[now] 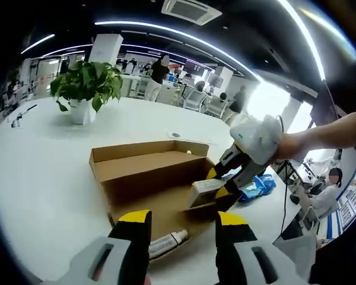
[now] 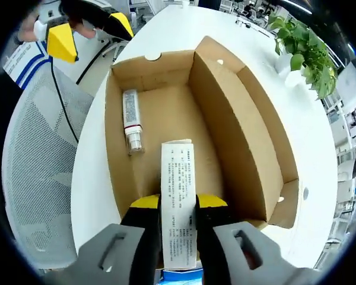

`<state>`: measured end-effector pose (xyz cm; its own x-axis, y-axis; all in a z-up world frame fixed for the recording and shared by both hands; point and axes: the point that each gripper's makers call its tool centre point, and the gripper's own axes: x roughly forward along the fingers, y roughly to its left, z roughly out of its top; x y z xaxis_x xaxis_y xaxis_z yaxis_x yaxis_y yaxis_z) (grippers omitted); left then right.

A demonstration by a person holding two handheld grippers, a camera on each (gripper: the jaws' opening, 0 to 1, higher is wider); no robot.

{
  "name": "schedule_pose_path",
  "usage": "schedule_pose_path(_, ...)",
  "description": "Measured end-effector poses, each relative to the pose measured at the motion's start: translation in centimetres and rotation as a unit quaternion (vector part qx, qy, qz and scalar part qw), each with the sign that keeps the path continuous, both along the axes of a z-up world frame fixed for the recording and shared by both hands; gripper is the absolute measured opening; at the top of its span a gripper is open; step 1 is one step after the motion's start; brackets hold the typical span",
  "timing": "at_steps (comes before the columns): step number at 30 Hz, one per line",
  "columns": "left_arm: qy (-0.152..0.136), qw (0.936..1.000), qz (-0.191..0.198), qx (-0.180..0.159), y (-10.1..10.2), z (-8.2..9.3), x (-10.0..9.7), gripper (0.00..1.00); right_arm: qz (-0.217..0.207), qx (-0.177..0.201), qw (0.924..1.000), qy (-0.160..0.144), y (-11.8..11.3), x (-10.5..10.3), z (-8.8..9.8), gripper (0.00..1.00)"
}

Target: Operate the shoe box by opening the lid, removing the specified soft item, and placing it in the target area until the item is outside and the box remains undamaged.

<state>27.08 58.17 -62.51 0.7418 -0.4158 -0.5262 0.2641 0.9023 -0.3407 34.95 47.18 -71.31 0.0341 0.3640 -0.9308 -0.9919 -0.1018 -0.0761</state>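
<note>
Your right claw (image 2: 178,205) is clamped on a small white printed carton (image 2: 178,196), held just above the floor of the open cardboard shoe box (image 2: 237,119). Ahead of that claw and to its left, a white tube (image 2: 131,122) lies on the box floor. Your left claw (image 1: 181,228) hovers with its jaws apart, holding nothing, at the box's near edge over the white desk (image 1: 41,172).

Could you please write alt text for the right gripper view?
The right hand-held gripper clamps a small printed carton over an open cardboard shoe box on a white table. A tube lies in the box, and a potted plant stands beyond it.
</note>
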Motion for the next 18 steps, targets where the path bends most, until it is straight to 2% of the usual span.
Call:
schedule_pose_path(11,-0.002,0.9999,-0.014,0.001,-0.7,0.5,0.3,0.44,0.005,0.031,0.9991,-0.029,-0.2,0.5,4.1,0.18)
schedule_pose_path(18,-0.004,0.9998,-0.021,0.001,-1.1,0.9,0.8,0.44,-0.003,0.042,0.9979,-0.05,-1.4,1.4,6.2,0.18)
